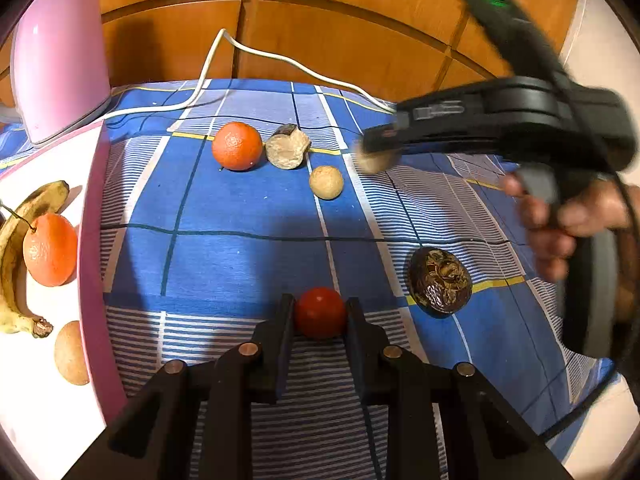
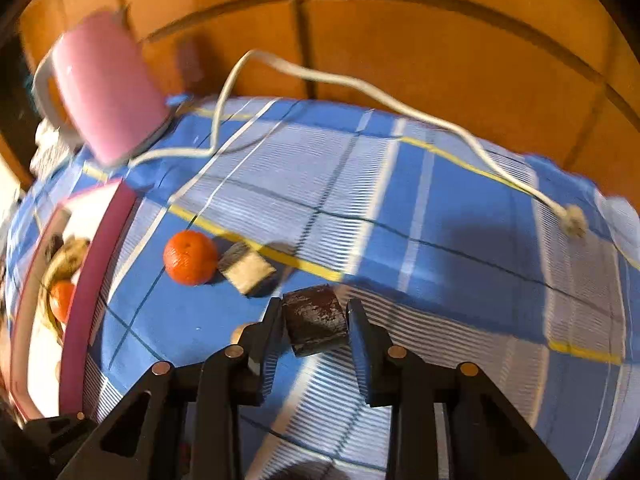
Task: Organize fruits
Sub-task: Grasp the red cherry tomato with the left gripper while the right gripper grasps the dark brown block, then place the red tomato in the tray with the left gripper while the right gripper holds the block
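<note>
Pinching a small red fruit (image 1: 320, 312), the left tool (image 1: 320, 320) sits low centre; the right tool (image 2: 316, 320) brackets a dark chunk (image 2: 314, 320), contact unclear. Bananas (image 1: 16, 240) and an orange (image 1: 50, 250) already lie on the tray (image 1: 92, 240) at left; another orange (image 1: 237, 146) and several fruits remain on the table (image 1: 240, 260).

- Left gripper (image 1: 320, 316): two flat black fingers on black angular linkage arms, with round brass-coloured pivot pins.
- Right gripper (image 2: 316, 320): identical build; black body, grey trigger, green indicator light, black cable at the handle.
</note>
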### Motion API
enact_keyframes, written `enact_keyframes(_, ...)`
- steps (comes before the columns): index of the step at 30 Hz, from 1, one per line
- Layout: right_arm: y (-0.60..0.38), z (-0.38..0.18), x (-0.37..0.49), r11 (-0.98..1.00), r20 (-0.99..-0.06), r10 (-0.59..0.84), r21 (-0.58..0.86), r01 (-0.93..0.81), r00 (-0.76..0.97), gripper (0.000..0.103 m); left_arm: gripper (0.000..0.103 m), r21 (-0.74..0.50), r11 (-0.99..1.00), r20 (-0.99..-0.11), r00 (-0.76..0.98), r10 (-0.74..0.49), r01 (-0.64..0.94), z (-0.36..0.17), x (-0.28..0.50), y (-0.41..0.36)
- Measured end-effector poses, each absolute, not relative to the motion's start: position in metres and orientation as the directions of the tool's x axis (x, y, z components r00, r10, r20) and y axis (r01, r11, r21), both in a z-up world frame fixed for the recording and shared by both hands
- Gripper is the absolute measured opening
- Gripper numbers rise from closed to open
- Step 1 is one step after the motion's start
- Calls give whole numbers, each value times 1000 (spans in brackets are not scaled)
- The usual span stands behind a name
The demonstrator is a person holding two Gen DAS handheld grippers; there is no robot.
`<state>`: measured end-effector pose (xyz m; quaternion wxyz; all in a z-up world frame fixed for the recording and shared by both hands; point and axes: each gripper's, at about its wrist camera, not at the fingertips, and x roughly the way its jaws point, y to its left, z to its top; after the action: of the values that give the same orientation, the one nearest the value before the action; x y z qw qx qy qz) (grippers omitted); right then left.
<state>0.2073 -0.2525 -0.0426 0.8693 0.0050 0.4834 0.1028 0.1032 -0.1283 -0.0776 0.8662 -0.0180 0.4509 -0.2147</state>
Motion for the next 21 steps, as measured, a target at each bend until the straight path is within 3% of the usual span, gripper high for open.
enact_keyframes(10, -317, -35, 119, 991, -842, 106, 135, 16, 529, 32, 24, -227, 905, -797, 465, -385, 361, -69, 109, -133)
enact_keyframes(16, -331, -56, 98, 986, -847, 70, 137, 90, 527, 32, 25, -244, 891, -744, 516, -425, 383, -29, 94, -120)
enact_keyframes(21, -331, -57, 97, 985, -841, 61, 136, 102, 537, 32, 25, -271, 915, -702, 589, -401, 300, 5, 87, -70)
